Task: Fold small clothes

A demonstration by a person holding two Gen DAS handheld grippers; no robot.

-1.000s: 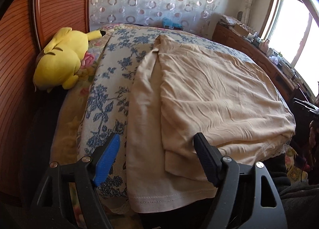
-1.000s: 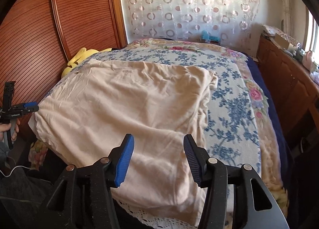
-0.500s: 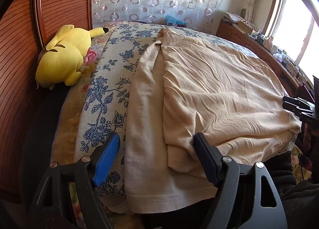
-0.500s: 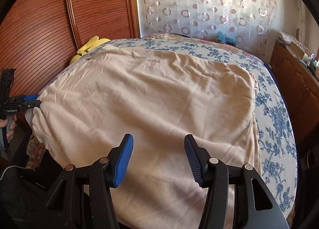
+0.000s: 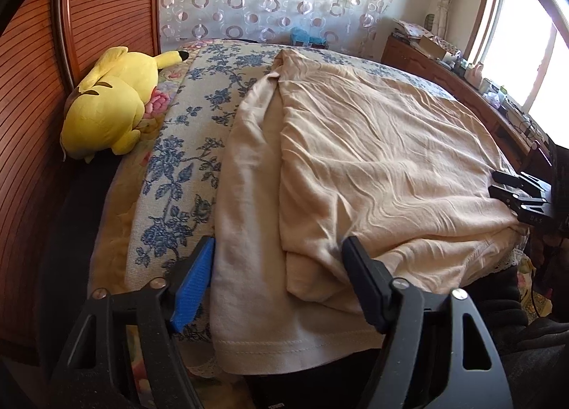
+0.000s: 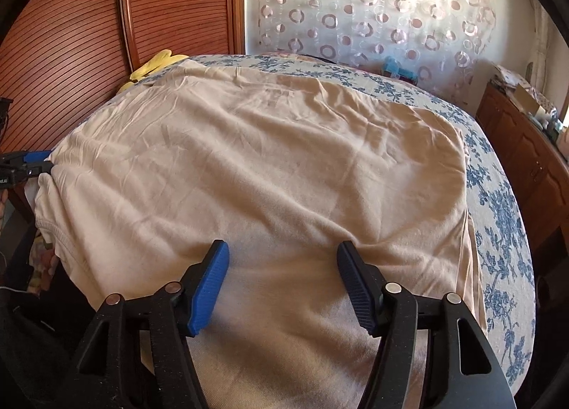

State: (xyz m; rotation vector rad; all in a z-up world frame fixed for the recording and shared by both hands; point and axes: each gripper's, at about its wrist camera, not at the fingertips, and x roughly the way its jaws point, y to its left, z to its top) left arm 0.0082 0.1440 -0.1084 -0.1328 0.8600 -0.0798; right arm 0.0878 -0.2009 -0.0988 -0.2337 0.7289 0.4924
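Here, left gripper (image 5: 279, 279) jaws closing astride shirt (image 5: 373, 160) edge, right gripper (image 6: 282, 282) jaws opening.

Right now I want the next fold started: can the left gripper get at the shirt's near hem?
Probably yes. The left gripper is closing with the beige shirt between its jaws, pads not yet pressing, and nothing covers the hem.

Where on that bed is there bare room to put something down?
A free strip of blue-flowered bedspread lies between the yellow plush toy and the beige cotton garment; another along the garment's window side. The middle is covered.
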